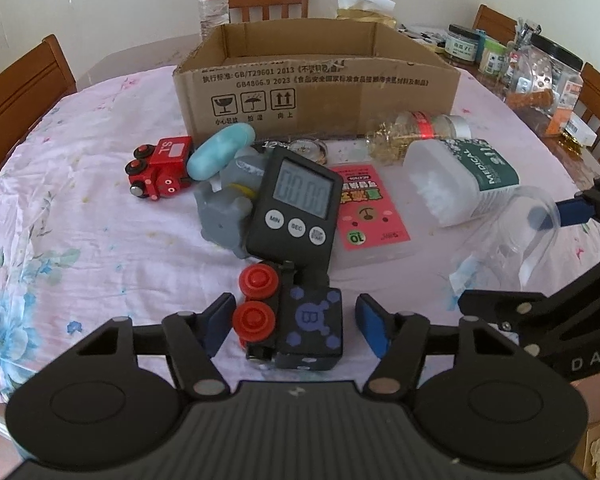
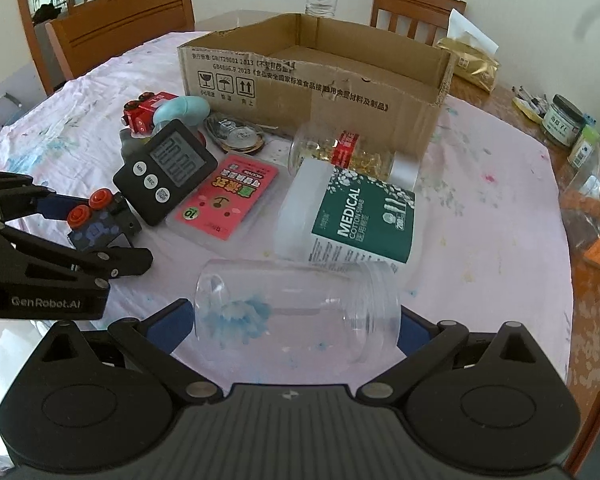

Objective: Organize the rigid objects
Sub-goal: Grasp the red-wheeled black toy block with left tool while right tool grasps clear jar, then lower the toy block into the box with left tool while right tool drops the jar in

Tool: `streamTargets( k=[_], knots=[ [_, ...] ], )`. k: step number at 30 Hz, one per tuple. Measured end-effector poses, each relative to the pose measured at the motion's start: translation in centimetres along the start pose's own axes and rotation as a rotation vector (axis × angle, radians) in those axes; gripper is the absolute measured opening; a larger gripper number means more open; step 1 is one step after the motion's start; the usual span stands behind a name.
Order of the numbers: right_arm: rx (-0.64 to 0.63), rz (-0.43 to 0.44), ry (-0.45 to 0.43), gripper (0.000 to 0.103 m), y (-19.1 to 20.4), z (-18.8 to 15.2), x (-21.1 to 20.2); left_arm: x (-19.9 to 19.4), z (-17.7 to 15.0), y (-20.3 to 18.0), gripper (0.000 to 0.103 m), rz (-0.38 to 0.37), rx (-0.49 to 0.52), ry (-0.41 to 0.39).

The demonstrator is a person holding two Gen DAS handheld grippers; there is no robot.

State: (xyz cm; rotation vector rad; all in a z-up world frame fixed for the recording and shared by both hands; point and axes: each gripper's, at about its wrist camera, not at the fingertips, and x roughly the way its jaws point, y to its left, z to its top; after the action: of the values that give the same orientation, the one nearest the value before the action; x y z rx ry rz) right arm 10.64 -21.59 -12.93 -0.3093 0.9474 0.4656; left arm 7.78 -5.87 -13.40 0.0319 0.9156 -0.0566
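A black toy train car with red wheels [image 1: 292, 316] lies on the pink cloth between the fingers of my left gripper [image 1: 296, 322], which is open around it; a gap shows on the right side. It also shows in the right wrist view [image 2: 100, 224]. My right gripper [image 2: 296, 320] is open around a clear plastic jar [image 2: 296, 308] lying on its side; whether the pads touch it I cannot tell. An open cardboard box [image 1: 316, 80] stands behind the pile, also in the right wrist view [image 2: 312, 80].
Between grippers and box lie a black timer [image 1: 296, 204], a pink card box [image 1: 370, 208], a cotton swab tub [image 2: 360, 216], a capsule bottle [image 2: 340, 152], a grey toy [image 1: 224, 212], a red toy train [image 1: 162, 168] and a blue case [image 1: 222, 152]. Jars crowd the right edge [image 1: 540, 76].
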Motion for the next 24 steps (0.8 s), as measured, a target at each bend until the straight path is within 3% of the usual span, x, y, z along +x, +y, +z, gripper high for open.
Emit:
streamTargets(
  k=[6, 16, 24],
  knots=[
    [0.005, -0.034, 0.045, 0.093, 0.2, 0.5, 0.0, -0.1, 0.2, 0.3, 0.050, -0.011, 0.030, 0.002],
    [-0.004, -0.008, 0.062, 0.093, -0.6, 1.6, -1.6, -1.6, 1.1, 1.3, 0.050, -0.069, 0.109, 0.061],
    [-0.026, 0.067, 0.010, 0.093, -2.1, 4.6, -4.5, -5.4, 5.0, 2.2, 0.050, -0.114, 0.178, 0.062]
  ],
)
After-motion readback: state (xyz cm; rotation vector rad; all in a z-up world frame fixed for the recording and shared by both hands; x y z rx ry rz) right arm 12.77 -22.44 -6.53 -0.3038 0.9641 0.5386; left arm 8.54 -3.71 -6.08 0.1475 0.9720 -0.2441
